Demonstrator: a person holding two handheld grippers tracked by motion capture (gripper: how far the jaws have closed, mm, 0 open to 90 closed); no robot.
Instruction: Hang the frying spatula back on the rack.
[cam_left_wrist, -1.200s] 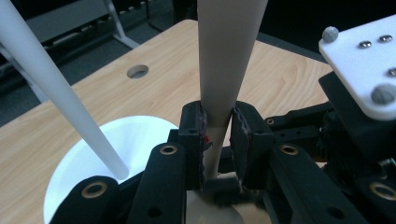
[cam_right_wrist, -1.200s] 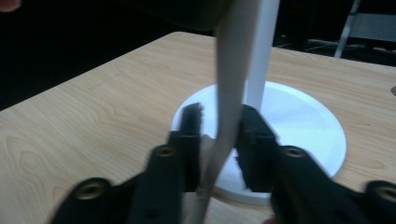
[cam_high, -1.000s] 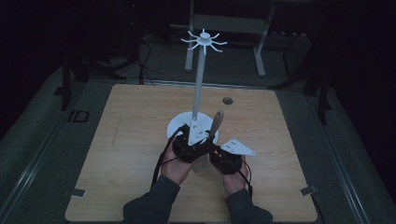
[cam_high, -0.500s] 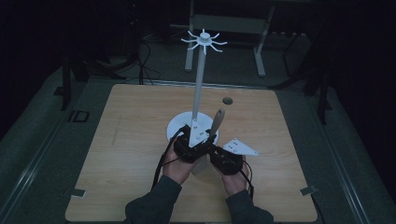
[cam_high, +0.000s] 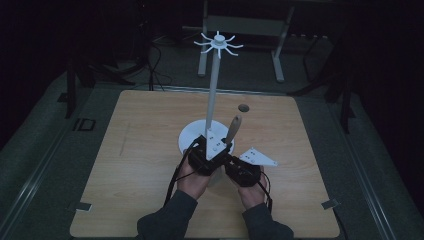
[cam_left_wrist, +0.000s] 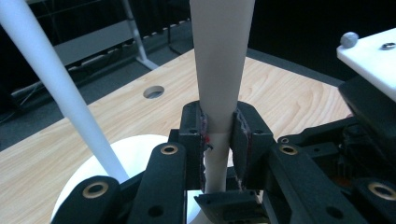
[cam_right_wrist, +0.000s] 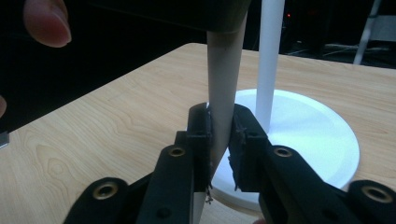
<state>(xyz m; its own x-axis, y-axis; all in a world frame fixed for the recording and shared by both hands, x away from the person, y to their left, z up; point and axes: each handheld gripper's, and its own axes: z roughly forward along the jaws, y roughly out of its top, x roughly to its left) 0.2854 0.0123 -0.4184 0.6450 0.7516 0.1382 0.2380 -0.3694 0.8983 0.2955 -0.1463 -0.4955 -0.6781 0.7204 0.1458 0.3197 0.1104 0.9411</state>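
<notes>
Both grippers clamp utensil (cam_high: 233, 131) (handle up)

Dim high view, black surroundings, blurred close-ups
</notes>
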